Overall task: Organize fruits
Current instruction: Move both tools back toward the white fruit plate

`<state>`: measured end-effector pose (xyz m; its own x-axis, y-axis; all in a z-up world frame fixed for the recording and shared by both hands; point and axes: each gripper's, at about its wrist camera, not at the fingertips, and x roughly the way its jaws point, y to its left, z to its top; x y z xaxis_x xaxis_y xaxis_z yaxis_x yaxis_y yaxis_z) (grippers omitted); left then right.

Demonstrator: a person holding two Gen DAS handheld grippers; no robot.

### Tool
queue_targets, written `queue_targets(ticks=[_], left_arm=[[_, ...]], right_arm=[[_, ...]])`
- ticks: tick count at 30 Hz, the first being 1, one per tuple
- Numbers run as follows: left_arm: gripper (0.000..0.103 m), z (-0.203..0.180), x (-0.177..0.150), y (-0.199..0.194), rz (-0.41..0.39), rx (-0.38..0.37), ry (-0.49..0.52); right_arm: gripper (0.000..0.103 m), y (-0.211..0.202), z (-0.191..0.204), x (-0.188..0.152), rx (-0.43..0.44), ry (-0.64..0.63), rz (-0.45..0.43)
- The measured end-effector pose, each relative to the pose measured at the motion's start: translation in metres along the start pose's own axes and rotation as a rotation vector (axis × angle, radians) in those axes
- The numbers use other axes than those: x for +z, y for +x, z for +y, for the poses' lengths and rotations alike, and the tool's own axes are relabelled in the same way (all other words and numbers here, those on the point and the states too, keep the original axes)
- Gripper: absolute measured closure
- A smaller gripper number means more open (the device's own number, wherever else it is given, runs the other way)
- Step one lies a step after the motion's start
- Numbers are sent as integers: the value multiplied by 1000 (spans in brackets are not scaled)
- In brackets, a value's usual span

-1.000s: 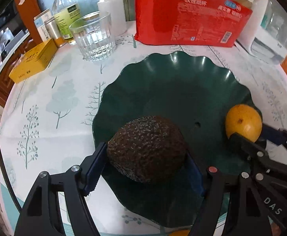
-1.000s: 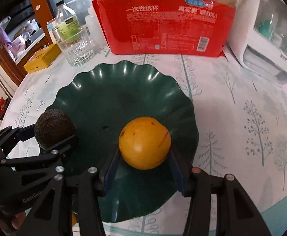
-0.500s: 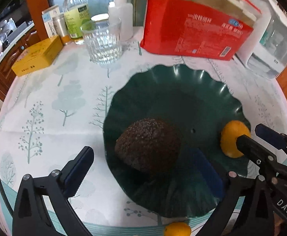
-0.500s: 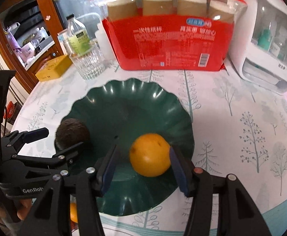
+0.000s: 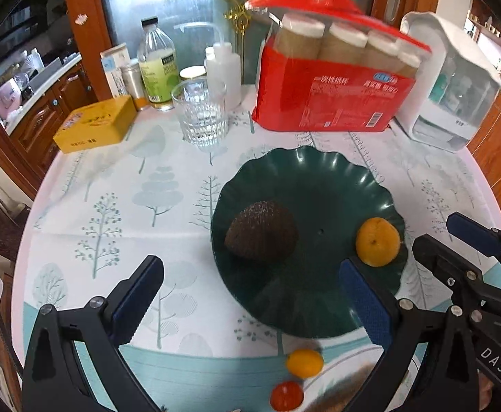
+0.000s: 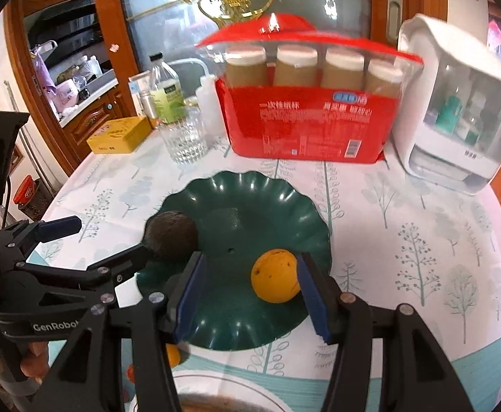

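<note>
On the tree-patterned worktop (image 5: 120, 206), a dark rough-skinned avocado (image 5: 260, 230) and round orange fruit (image 6: 276, 275) are already laid in the scalloped green plate (image 5: 319, 171), both jaws empty, left gripper (image 5: 250, 302) wide, right gripper (image 6: 250, 295) narrower; two small fruits (image 5: 303, 363) at the near edge are judged left.

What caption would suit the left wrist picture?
Open left claw above a green scalloped plate holding an avocado and an orange.

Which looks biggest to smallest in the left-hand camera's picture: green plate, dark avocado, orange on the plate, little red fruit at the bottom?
1. Green plate
2. Avocado
3. Orange
4. Red fruit, though it sits nearer the camera and is blurred.
</note>
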<state>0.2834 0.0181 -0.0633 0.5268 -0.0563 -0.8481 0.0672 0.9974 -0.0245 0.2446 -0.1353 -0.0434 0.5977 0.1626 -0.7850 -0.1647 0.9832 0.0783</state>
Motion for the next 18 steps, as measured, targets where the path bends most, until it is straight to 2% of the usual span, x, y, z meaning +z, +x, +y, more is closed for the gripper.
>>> queue_targets(ticks=[9,18], left_arm=[[1,-8,-25,-69,-62,19,18],[1,-17,-73,-133,-106,22,30]], right_arm=[[48,-64,11,-18,27,-24,-45],[48,-124,23,-54,79,-61,-70]])
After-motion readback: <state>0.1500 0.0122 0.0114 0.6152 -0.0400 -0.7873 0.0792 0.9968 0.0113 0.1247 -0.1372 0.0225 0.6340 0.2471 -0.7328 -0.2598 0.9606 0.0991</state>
